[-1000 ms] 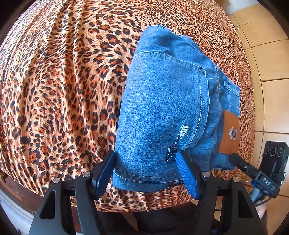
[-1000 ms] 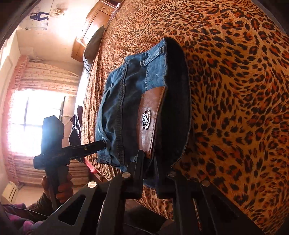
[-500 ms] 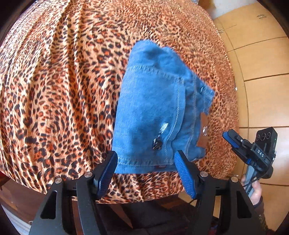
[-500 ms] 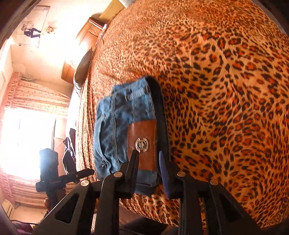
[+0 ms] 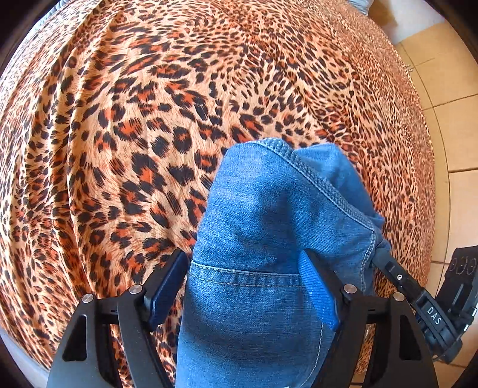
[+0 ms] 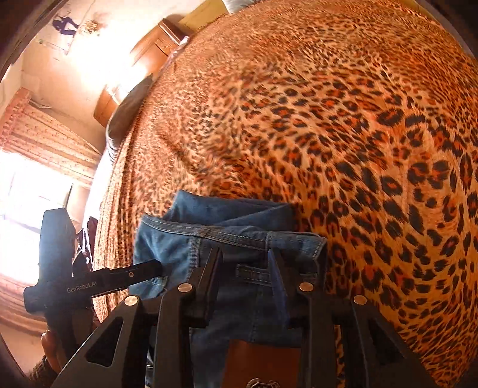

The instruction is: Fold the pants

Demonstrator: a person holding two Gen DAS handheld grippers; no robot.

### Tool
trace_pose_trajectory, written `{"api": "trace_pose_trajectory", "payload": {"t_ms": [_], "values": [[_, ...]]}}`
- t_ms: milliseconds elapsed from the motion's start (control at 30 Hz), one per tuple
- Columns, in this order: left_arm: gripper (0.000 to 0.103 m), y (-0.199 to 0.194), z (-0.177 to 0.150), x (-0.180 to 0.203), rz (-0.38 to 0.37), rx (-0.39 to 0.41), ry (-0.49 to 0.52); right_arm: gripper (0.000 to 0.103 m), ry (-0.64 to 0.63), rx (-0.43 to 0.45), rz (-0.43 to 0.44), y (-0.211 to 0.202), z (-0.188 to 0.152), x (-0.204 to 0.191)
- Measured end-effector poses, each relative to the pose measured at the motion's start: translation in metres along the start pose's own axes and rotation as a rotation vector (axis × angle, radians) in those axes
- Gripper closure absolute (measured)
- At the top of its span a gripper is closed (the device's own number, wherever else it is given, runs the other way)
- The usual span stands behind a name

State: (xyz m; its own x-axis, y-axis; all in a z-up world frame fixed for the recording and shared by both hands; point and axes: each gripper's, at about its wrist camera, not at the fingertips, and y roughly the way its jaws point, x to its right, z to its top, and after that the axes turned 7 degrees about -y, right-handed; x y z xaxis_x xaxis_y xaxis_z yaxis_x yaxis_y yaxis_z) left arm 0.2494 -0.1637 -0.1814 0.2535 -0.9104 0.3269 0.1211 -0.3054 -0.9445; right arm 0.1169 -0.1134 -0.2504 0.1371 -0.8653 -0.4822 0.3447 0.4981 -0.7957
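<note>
While the folded pants (image 5: 269, 268) bulge up on the leopard bedspread (image 5: 119, 149), they fill the left gripper (image 5: 245, 286) from 6 to 12 o'clock, its jaws opening wide around them; the right gripper (image 6: 245, 280) is narrowing over the waistband, grip unclear.

A home bedroom. Wide bed under a leopard-print bedspread (image 6: 343, 119), dark pillow (image 6: 125, 110) at the far end against a carved wooden headboard (image 6: 149, 44). Patterned curtains (image 6: 44, 131) beside a bright window (image 6: 27, 194), picture (image 6: 64, 25) on the cream wall, beige tiled floor (image 5: 448, 89) alongside the bed.
</note>
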Motion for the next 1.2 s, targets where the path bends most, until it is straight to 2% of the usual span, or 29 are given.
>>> {"api": "trace_pose_trajectory", "payload": {"t_ms": [100,167,233,267,433,600,767,867,967,1067,1167,1200], "values": [[0.028,-0.01,-0.001,0.007,0.036,0.005,0.051,0.075,0.035,0.017,0.044,-0.006,-0.002,0.009],[0.029,-0.026,-0.004,0.009,0.042,0.021,0.087,0.067,0.082,0.036,0.087,-0.021,-0.005,0.012],[0.029,-0.043,-0.013,0.01,0.037,0.051,0.121,0.052,0.117,0.067,0.146,-0.041,-0.013,0.017],[0.029,-0.048,-0.018,0.011,0.032,0.064,0.136,0.051,0.124,0.075,0.163,-0.05,-0.019,0.019],[0.029,-0.07,-0.037,0.008,0.026,0.067,0.168,0.051,0.17,0.035,0.186,-0.071,-0.056,0.029],[0.029,-0.087,-0.049,-0.004,0.043,0.056,0.171,0.05,0.216,-0.012,0.177,-0.072,-0.093,0.035],[0.028,-0.096,-0.055,-0.015,0.061,0.037,0.19,0.047,0.231,-0.029,0.145,-0.072,-0.115,0.034],[0.026,-0.107,-0.067,-0.033,0.021,0.012,0.155,0.047,0.217,-0.026,0.128,-0.077,-0.123,0.03],[0.025,-0.102,-0.079,-0.057,-0.021,-0.039,0.084,0.047,0.153,0.0,0.177,-0.081,-0.127,0.014],[0.025,-0.083,-0.088,-0.077,-0.003,-0.091,0.029,0.047,0.099,-0.014,0.223,-0.071,-0.132,0.002],[0.015,-0.068,-0.09,-0.089,-0.01,-0.104,-0.008,0.049,0.072,-0.086,0.149,-0.045,-0.138,0.001],[0.014,-0.068,-0.089,-0.09,-0.013,-0.102,-0.003,0.048,0.08,-0.108,0.145,-0.038,-0.14,0.003]]}}
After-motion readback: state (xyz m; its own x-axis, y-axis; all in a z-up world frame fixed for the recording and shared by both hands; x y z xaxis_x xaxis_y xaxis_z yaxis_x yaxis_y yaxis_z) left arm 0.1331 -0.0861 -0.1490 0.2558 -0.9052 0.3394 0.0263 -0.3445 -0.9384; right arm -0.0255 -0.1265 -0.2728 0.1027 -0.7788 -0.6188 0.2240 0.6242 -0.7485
